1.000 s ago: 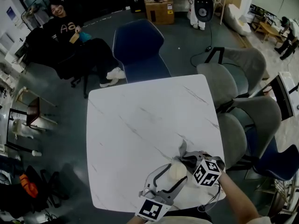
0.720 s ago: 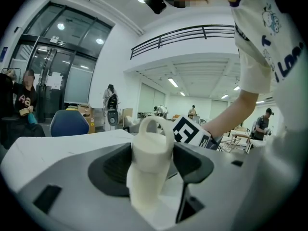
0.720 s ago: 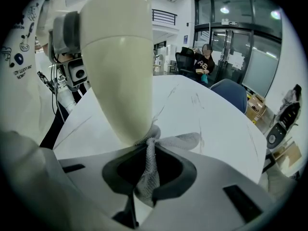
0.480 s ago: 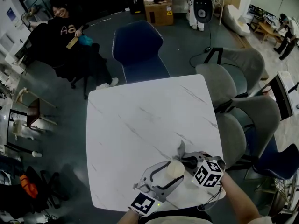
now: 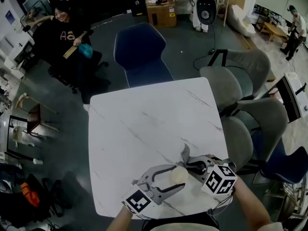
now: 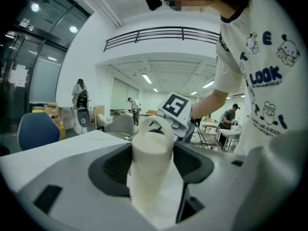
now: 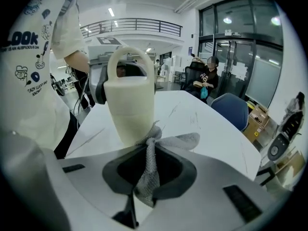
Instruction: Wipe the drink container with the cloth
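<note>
A cream drink container (image 5: 180, 175) with a loop handle stands near the white table's front edge. My left gripper (image 5: 178, 176) is shut on it, and in the left gripper view its body (image 6: 150, 159) fills the gap between the jaws. My right gripper (image 5: 192, 166) is just right of it, shut on a grey mesh cloth (image 5: 185, 154). In the right gripper view the cloth (image 7: 150, 163) is pinched between the jaws and its bunched end touches the container's (image 7: 130, 107) lower side.
The white marble table (image 5: 144, 124) stretches away beyond the grippers. A blue chair (image 5: 140, 52) stands at its far side and grey chairs (image 5: 226, 88) along the right. A seated person (image 5: 62, 30) is at the far left, and a cardboard box (image 5: 161, 6) sits at the back.
The rear of my left gripper has swung left and up while it kept hold of the container. My right gripper with the cloth shifted slightly right.
</note>
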Tool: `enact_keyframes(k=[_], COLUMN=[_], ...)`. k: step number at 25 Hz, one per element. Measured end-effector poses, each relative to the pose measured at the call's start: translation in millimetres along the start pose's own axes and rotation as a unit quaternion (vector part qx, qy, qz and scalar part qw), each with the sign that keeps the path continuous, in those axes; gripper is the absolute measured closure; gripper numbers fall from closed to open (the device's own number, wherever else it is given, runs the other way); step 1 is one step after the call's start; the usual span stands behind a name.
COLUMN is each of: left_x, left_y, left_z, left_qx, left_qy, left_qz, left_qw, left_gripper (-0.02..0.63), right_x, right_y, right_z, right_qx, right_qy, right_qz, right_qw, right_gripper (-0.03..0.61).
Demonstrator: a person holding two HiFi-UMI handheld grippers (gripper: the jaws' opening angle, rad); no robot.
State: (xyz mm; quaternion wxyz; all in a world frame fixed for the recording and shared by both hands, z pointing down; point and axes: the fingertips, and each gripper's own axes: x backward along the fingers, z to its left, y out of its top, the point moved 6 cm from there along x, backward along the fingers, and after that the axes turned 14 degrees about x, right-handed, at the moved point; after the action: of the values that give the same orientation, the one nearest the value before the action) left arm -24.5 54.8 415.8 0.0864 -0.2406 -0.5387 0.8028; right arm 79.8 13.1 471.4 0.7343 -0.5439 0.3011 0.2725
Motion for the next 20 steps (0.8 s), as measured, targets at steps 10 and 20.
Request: enact_keyframes(k=[10,20], left_x=[-4,-5], left_y=[0,3], left_z=[9,11], left_qx=[-0.055,-0.081], left_qy=[-0.098,-0.148], left_qz=[0.055,0.08], left_qw=[0.9921,0.9825], left_gripper=[0.337,0.339], right_x=[21,39], right_y=[17,35], right_z=[-9,-19], right_qx=[0.037,0.067], right_qy=[0.009,0.018], right_qz=[-0.008,-0.017], right_qw=[0.999,0.997], right_gripper=[0.528,0.528])
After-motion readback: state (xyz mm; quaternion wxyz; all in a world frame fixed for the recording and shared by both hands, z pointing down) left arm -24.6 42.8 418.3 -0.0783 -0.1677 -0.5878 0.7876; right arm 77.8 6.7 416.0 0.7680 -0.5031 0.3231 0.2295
